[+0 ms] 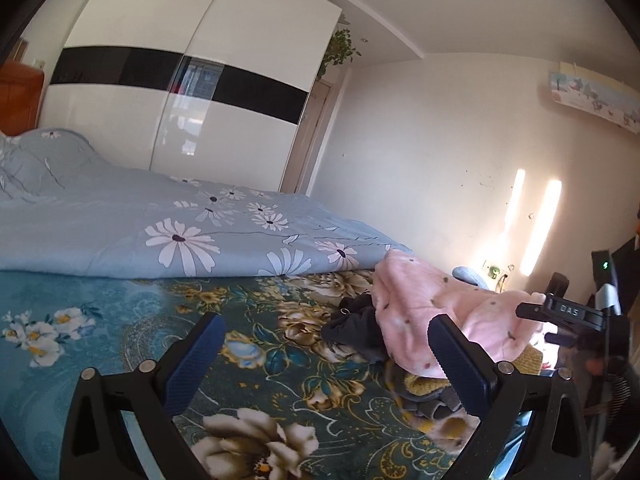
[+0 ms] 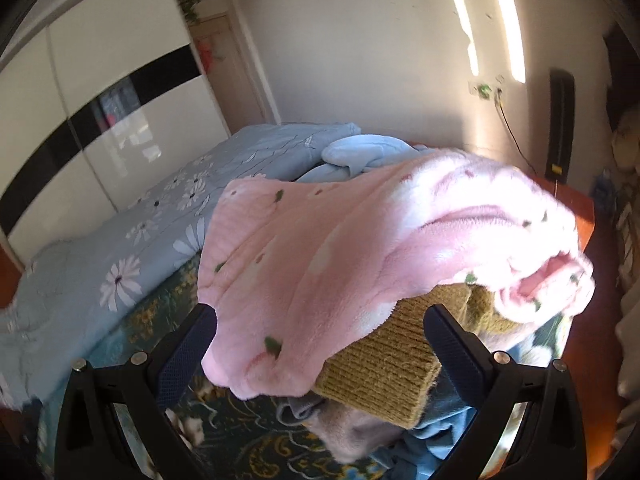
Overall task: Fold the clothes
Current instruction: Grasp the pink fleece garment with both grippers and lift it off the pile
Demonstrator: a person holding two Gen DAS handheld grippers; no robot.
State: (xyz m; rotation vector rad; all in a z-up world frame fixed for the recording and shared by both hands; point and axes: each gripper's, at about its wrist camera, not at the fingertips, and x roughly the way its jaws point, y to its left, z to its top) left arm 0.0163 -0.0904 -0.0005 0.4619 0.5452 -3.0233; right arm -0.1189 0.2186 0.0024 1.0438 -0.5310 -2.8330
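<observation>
A pink fleece garment [image 2: 340, 248] with small dark spots lies on top of a pile of clothes on the bed. It also shows in the left wrist view [image 1: 424, 312] at the right. Under it sit a mustard knit piece [image 2: 384, 368], a grey piece [image 2: 352, 432] and a dark garment [image 1: 356, 328]. My right gripper [image 2: 320, 336] is open, its jaws either side of the pink garment's near edge. My left gripper [image 1: 324, 344] is open and empty above the bedspread, left of the pile. The other gripper's body [image 1: 568, 316] shows behind the pink garment.
The bed has a teal floral bedspread [image 1: 120, 320] and a light blue daisy quilt [image 1: 180, 224] folded back behind it. A light blue garment [image 2: 360, 152] lies past the pile. A white wardrobe [image 1: 192, 92] stands behind the bed. A wall with a socket [image 2: 486, 90] is at the right.
</observation>
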